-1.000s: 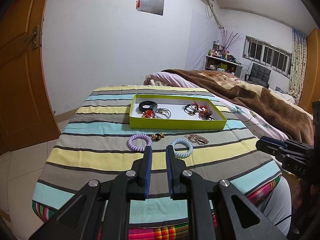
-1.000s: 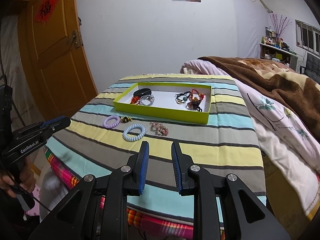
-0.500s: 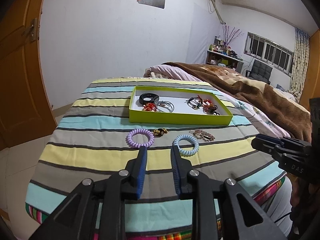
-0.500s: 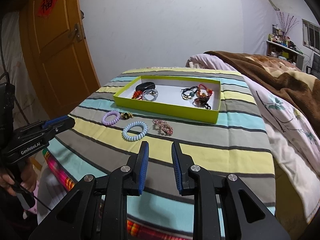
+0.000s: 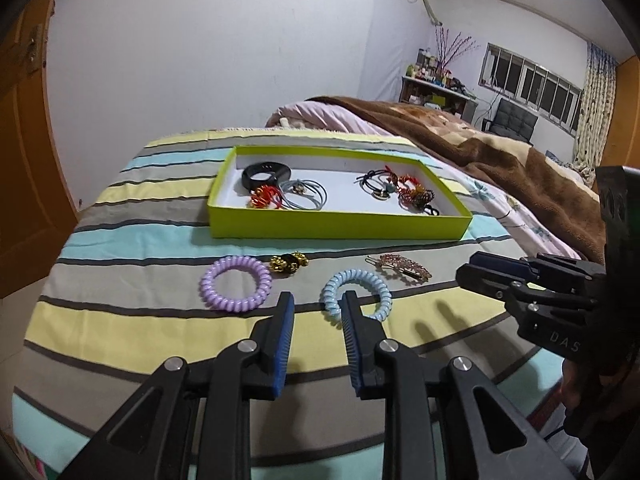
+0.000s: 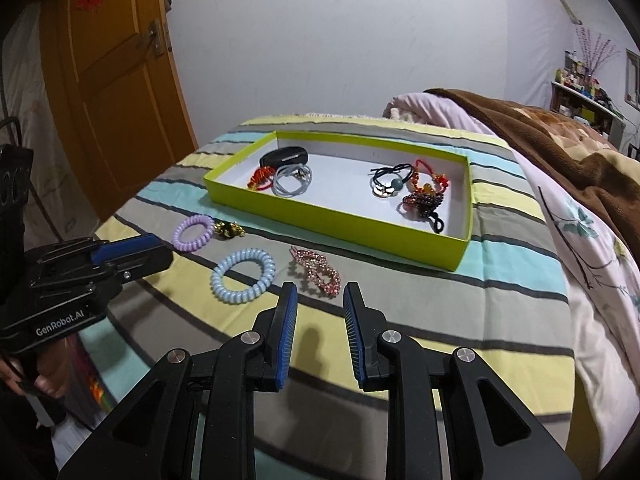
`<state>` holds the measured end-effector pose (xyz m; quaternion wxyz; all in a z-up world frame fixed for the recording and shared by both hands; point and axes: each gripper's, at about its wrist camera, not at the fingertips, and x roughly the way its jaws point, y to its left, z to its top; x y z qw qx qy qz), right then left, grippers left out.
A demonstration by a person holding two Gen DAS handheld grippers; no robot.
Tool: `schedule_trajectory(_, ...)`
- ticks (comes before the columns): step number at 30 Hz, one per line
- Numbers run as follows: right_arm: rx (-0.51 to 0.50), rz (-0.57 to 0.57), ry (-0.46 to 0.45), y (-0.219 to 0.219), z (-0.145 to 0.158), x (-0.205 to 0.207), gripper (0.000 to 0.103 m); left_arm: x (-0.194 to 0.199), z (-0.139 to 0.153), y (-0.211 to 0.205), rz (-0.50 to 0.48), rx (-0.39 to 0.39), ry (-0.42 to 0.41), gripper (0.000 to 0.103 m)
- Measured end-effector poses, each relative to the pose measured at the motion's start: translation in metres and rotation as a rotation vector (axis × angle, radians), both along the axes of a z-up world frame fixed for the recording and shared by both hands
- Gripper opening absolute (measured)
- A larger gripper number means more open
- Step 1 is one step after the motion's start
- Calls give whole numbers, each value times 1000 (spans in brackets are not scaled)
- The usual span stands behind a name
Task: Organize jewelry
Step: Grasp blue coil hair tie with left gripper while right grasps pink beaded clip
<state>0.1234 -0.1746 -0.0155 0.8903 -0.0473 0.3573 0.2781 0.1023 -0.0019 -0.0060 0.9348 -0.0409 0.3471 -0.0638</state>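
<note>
A striped surface (image 5: 120, 320) carried a green tray (image 5: 340, 226) beside a bed (image 6: 580, 200) and orange door (image 6: 112, 100); both grippers' fingers (image 5: 285, 320) stood spread, empty.

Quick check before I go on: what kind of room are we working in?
Most likely a home bedroom: a bed with a brown blanket beside the striped work surface, a wooden door, and a cluttered shelf beside a barred window.
</note>
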Motion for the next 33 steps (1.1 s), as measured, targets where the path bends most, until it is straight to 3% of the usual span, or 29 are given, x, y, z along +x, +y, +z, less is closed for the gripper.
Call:
schedule_trajectory(15,-50,88,89,19,-21,37,25,38,-26,-13,-10,-8,135,25)
schedule_trajectory(21,-79,111,98,26,-24,44,25,38,-28,-13,-11,5,128,23)
schedule_trajectory(24,-107,116,100,30,-26,48,25,38,-28,-11,-2,24,124,12)
schedule_trajectory(33,-123,106,96,31,-26,49,22,32,-27,0,2,9,109,10)
